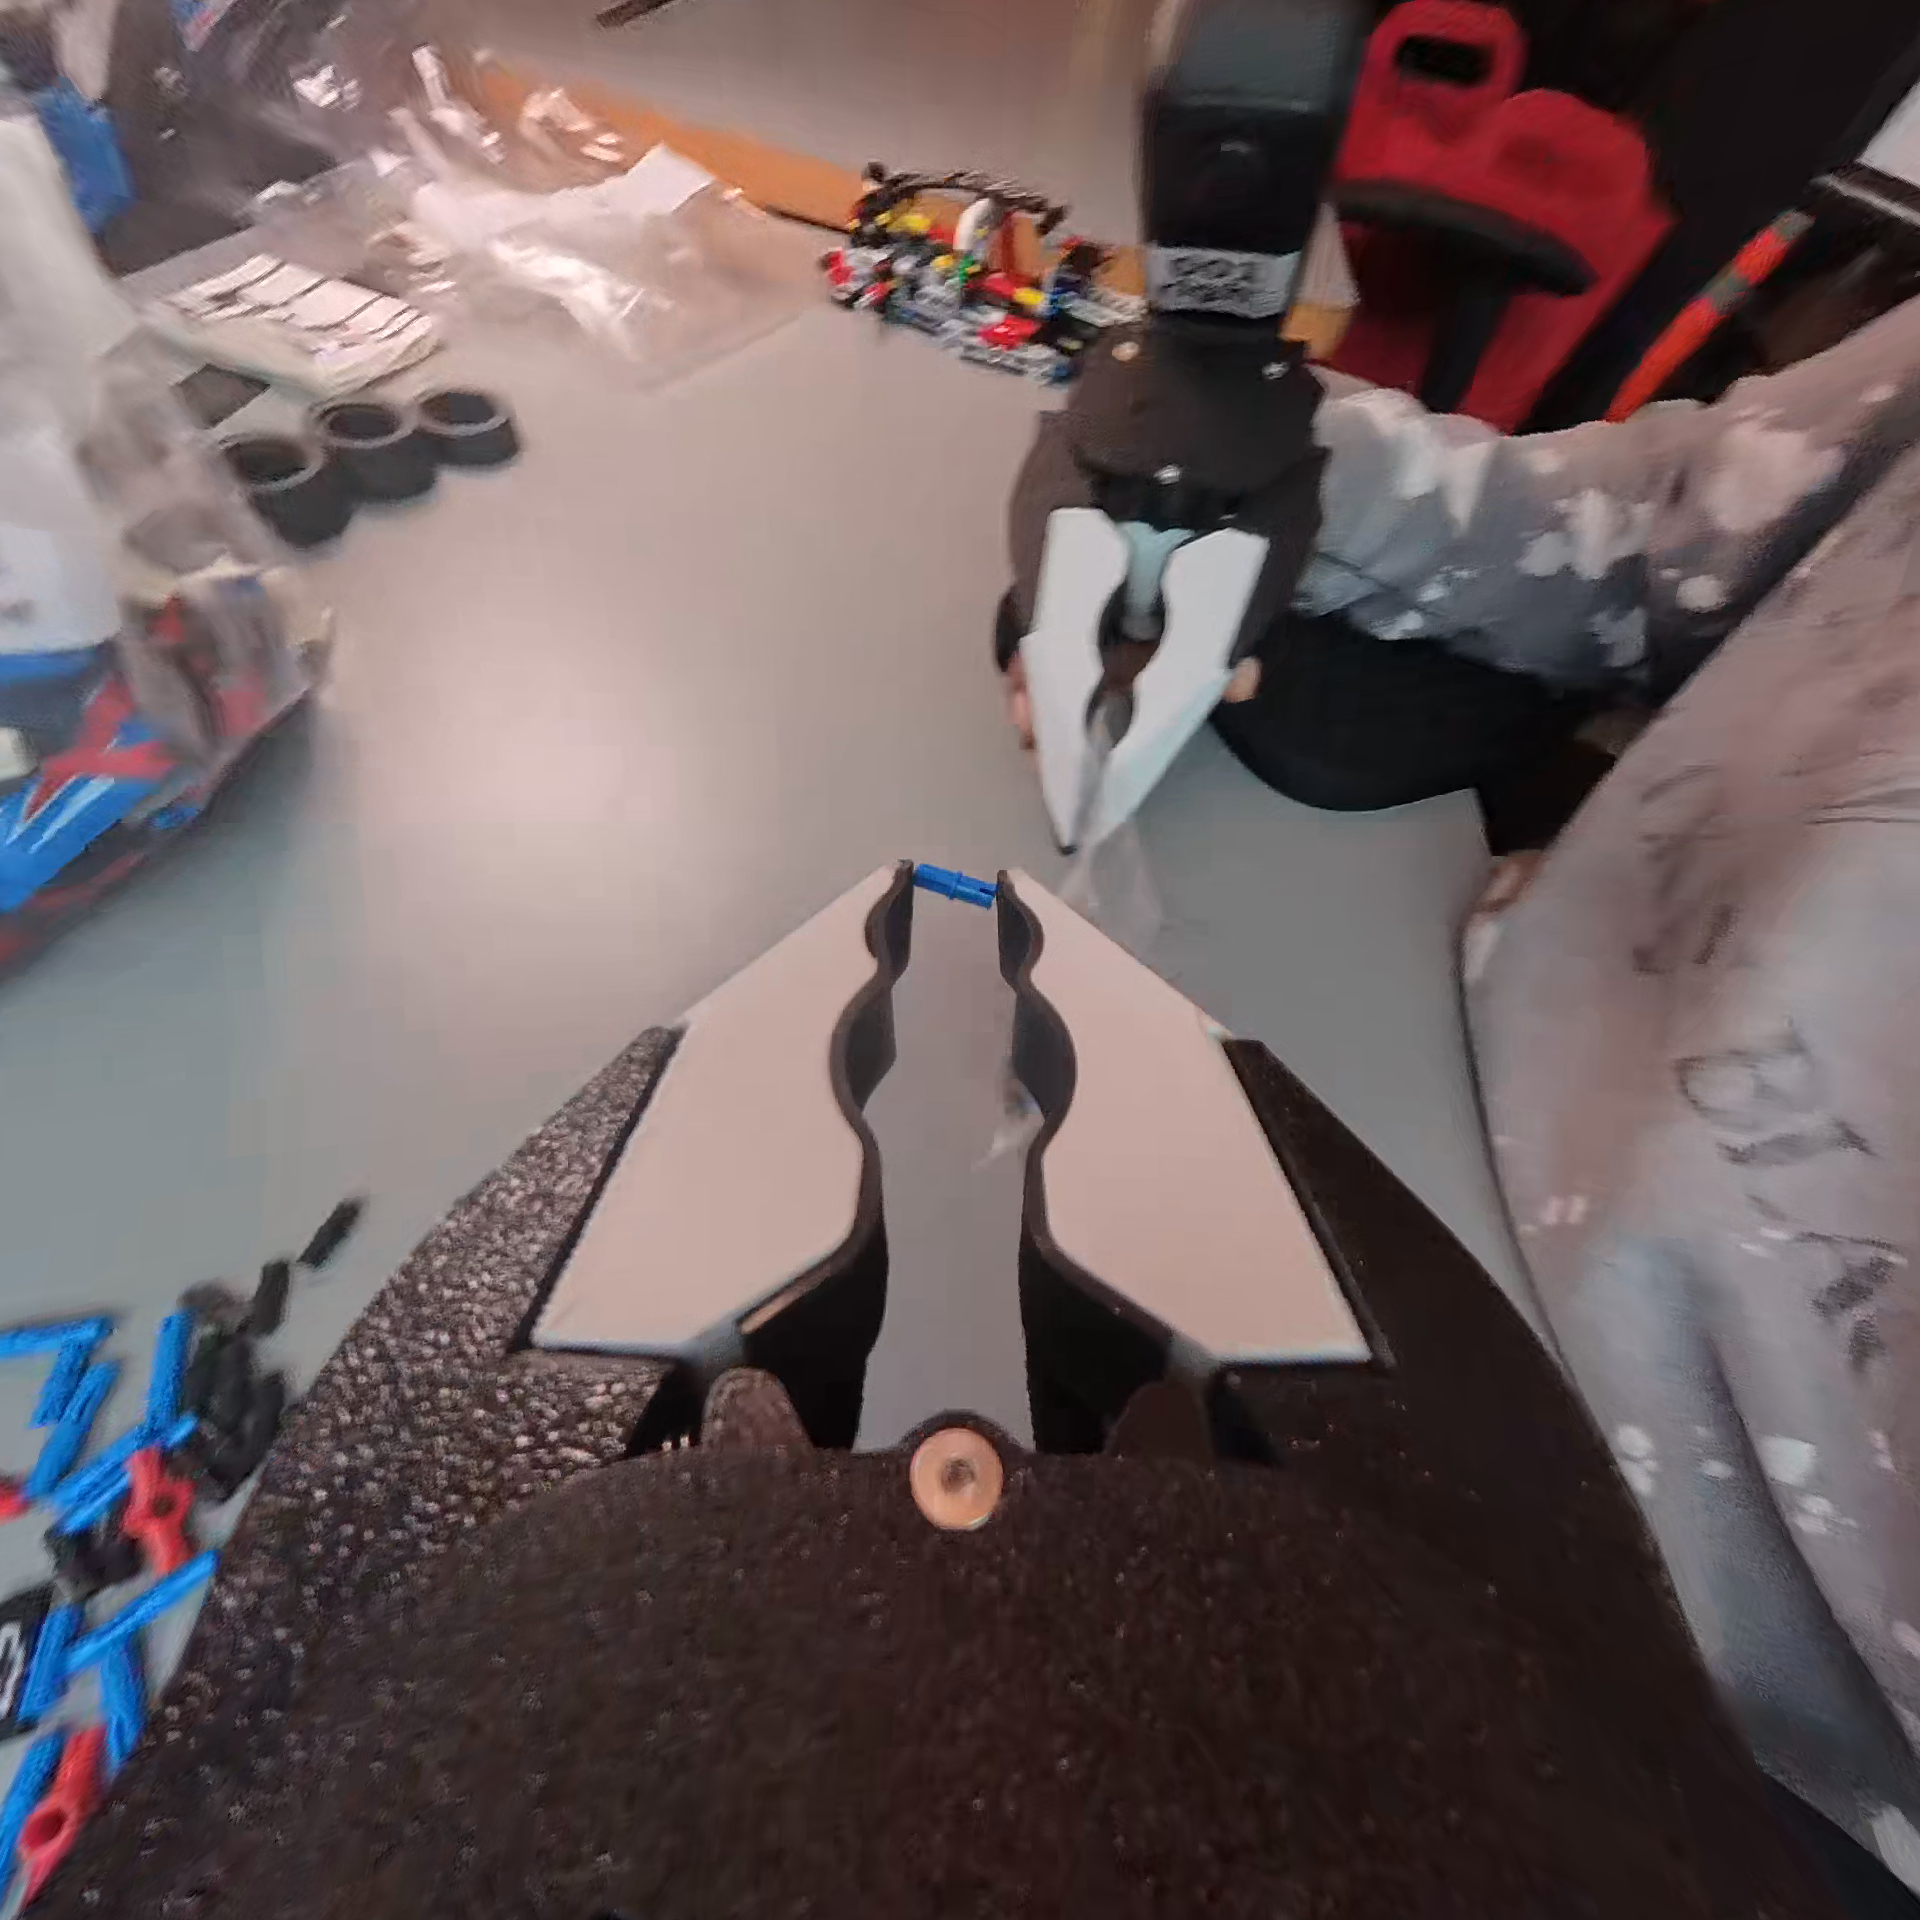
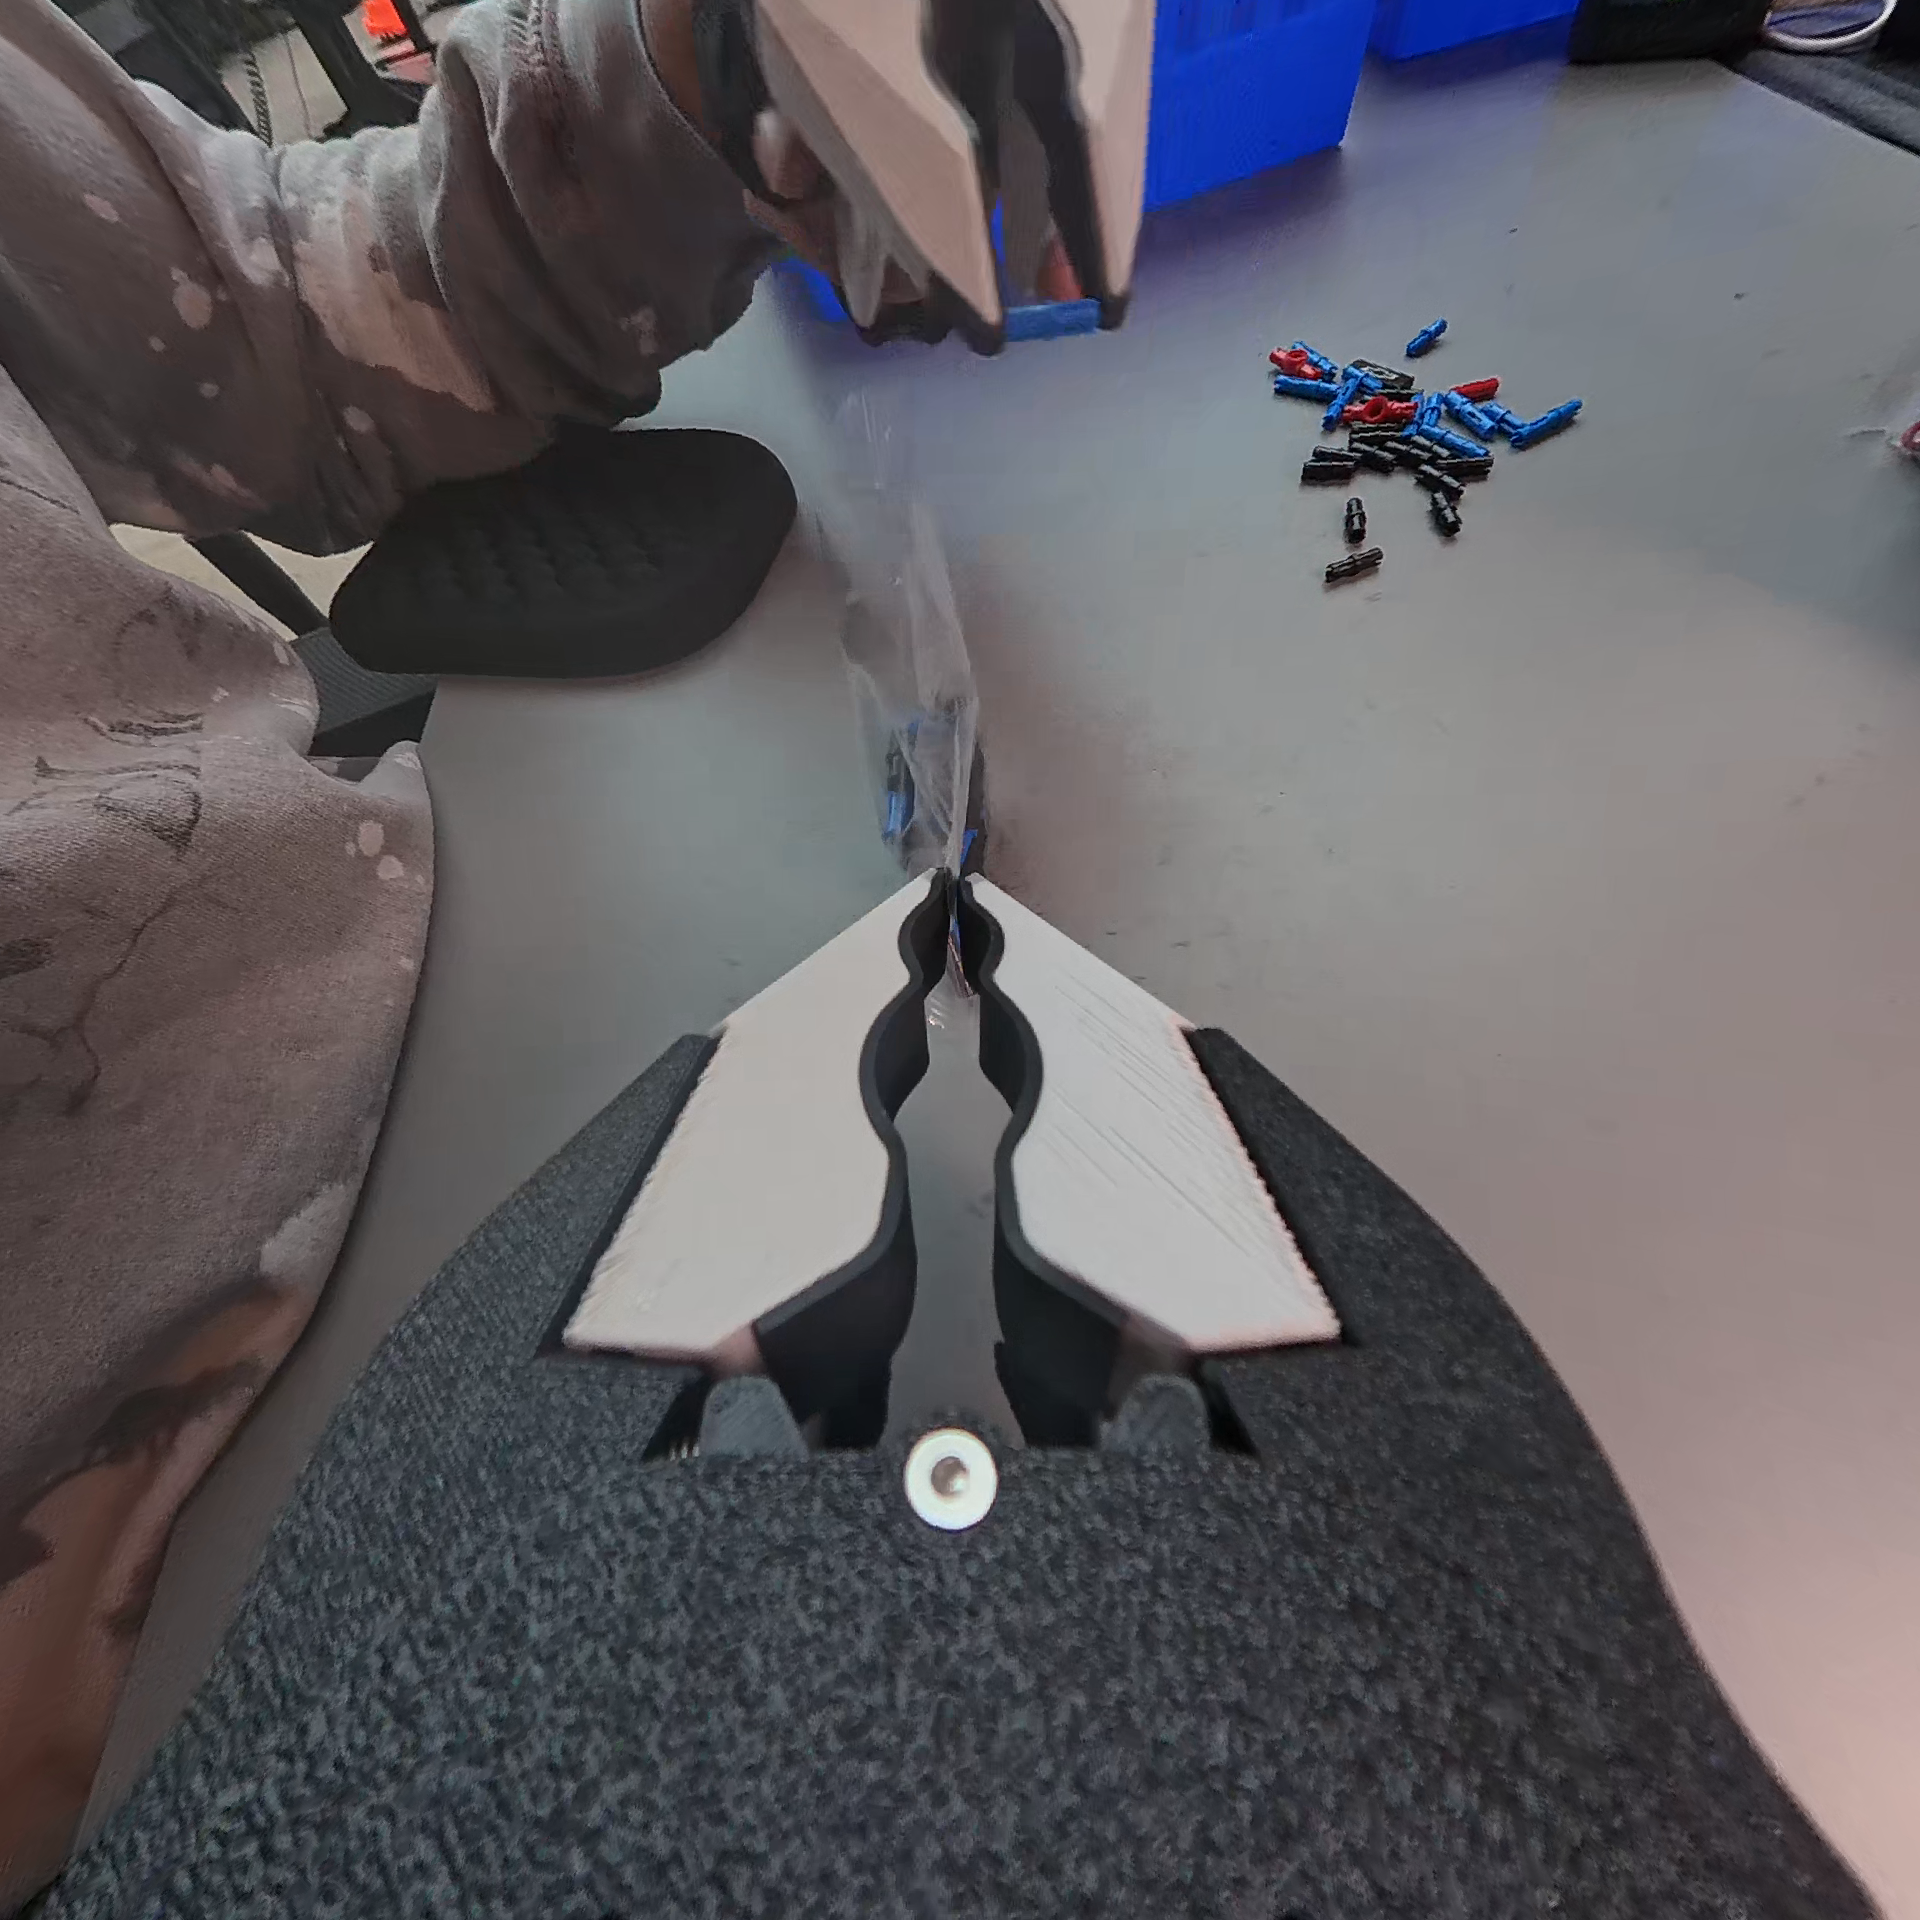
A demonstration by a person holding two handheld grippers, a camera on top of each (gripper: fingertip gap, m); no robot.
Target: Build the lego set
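The left gripper point(image 1: 956, 888) pinches a small blue pin point(image 1: 954, 886) crosswise between its fingertips, above the grey table point(image 1: 623, 727). The right gripper point(image 2: 954, 883), pressed together, nips the edge of a clear plastic bag point(image 2: 914, 665) with a few pins left inside. Loose blue, black and red pins point(image 2: 1403, 426) lie far right; the partly built model point(image 1: 966, 275) sits far back. To go well, the pin likely needs a firm, level hold while the bag is set aside, away from the loose pieces.
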